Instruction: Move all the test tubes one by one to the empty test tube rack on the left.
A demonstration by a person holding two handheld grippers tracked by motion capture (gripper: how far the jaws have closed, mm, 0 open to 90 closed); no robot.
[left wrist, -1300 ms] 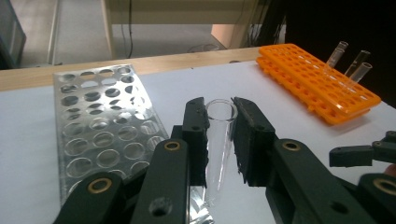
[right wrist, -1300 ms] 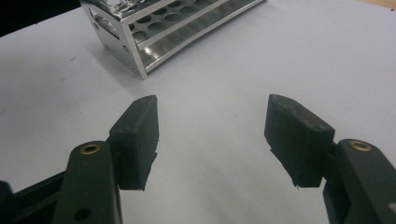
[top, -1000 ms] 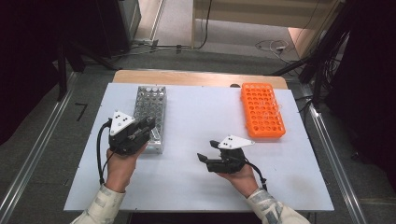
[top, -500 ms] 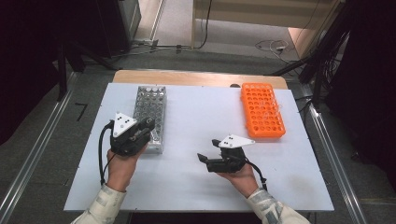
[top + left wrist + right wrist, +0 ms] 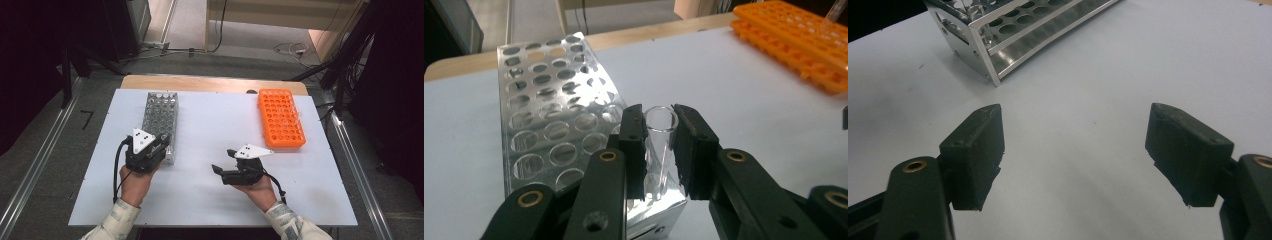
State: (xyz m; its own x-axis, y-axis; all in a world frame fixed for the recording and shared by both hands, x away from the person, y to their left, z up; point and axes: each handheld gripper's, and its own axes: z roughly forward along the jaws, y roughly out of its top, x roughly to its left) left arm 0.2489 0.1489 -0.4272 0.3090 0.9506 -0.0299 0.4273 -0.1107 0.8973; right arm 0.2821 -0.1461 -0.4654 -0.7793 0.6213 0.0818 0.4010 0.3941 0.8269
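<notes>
A clear glass test tube stands upright at the near corner of the silver metal rack. My left gripper is shut on the tube just below its rim, with both pads pressed against the glass. From above, the left gripper sits at the rack's near end. My right gripper lies low over the white table at centre, pointing left towards the rack. Its jaws have just been opening. The right gripper is now wide open with nothing between its fingers, only bare table.
The silver rack has several empty holes. An orange plastic tube rack stands at the back right of the white table. A wooden strip edges the far side. Metal rails run along the floor on both sides.
My left gripper has shifted a little towards the near edge of the table, still at the rack's near end. The right hand has stayed in place.
</notes>
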